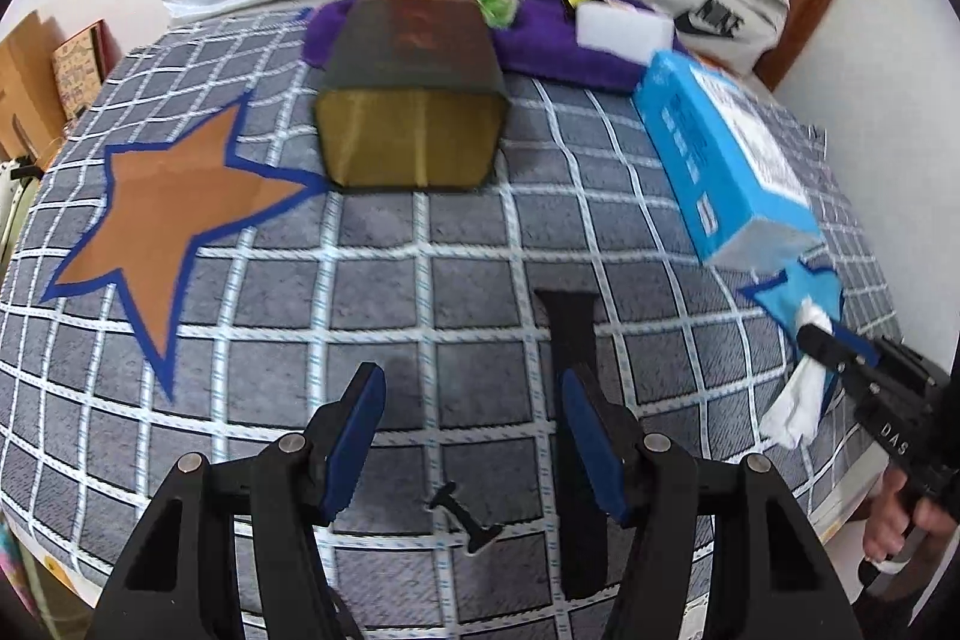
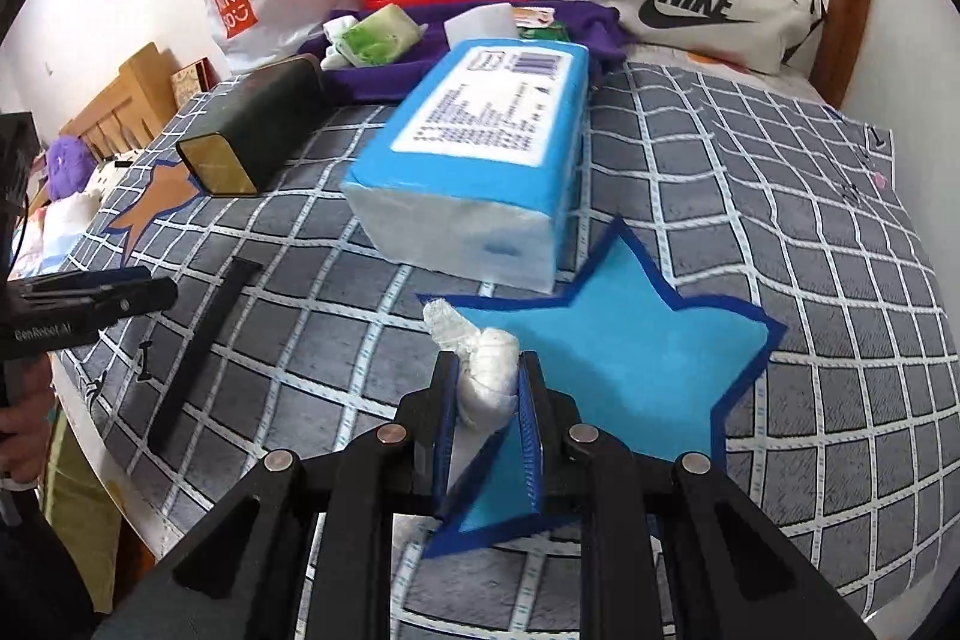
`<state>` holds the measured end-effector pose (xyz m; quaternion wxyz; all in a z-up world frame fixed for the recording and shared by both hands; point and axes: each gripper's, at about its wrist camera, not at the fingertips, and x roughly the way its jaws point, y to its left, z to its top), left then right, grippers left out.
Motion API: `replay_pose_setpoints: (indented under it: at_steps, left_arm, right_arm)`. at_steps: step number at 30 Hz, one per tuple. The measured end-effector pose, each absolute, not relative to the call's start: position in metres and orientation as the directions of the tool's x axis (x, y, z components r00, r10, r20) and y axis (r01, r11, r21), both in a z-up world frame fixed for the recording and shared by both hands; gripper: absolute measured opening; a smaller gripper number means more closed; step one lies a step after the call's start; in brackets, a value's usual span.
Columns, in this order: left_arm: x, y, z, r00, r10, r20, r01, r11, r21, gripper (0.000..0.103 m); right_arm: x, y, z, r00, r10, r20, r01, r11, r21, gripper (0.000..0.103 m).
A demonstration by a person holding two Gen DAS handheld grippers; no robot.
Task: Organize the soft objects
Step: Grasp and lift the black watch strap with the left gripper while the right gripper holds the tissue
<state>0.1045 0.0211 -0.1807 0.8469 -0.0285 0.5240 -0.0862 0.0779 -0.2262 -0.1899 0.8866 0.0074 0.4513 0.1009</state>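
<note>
My right gripper [image 2: 489,358] is shut on a crumpled white tissue [image 2: 489,376] over the near point of a blue felt star [image 2: 612,358]. In the left wrist view the right gripper [image 1: 822,340] shows at the right edge with the tissue [image 1: 798,400] hanging from it. A blue tissue pack [image 2: 480,160] lies just beyond the star. My left gripper [image 1: 474,376] is open with nothing between its fingers, above the checked bedspread [image 1: 360,292]. A brown star [image 1: 174,214] lies to its far left.
A dark box [image 1: 414,100] with a gold end lies ahead of the left gripper, and a black strip [image 1: 567,328] lies by its right finger. A purple towel [image 2: 420,64] at the back holds a white sponge [image 2: 480,22] and green packets [image 2: 372,34]. Bags line the wall.
</note>
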Motion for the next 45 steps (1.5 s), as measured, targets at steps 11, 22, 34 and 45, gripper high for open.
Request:
replay_pose_setpoints:
  at_steps: [11,22,34,45]
  left_arm:
    - [0.101,-0.014,-0.191,0.402,-0.11,-0.909,0.169,0.985,-0.045,0.062]
    - [0.09,-0.013,-0.19,0.418,-0.051,-0.907,0.184,0.982,0.03,0.063]
    - [0.085,-0.036,-0.188,0.439,-0.111,-0.892,0.271,0.962,0.014,0.021]
    - [0.094,-0.038,-0.189,0.441,-0.126,-0.888,0.252,0.968,-0.013,0.02]
  right_arm:
    - [0.081,-0.22,-0.205,0.58,0.206,-0.788,-0.195,0.974,0.111,0.023]
    - [0.075,-0.222,-0.206,0.595,0.218,-0.774,-0.221,0.97,0.103,0.024]
    - [0.071,-0.221,-0.208,0.619,0.213,-0.756,-0.222,0.971,0.092,0.022]
    - [0.069,-0.223,-0.204,0.607,0.261,-0.751,-0.233,0.962,0.146,0.02]
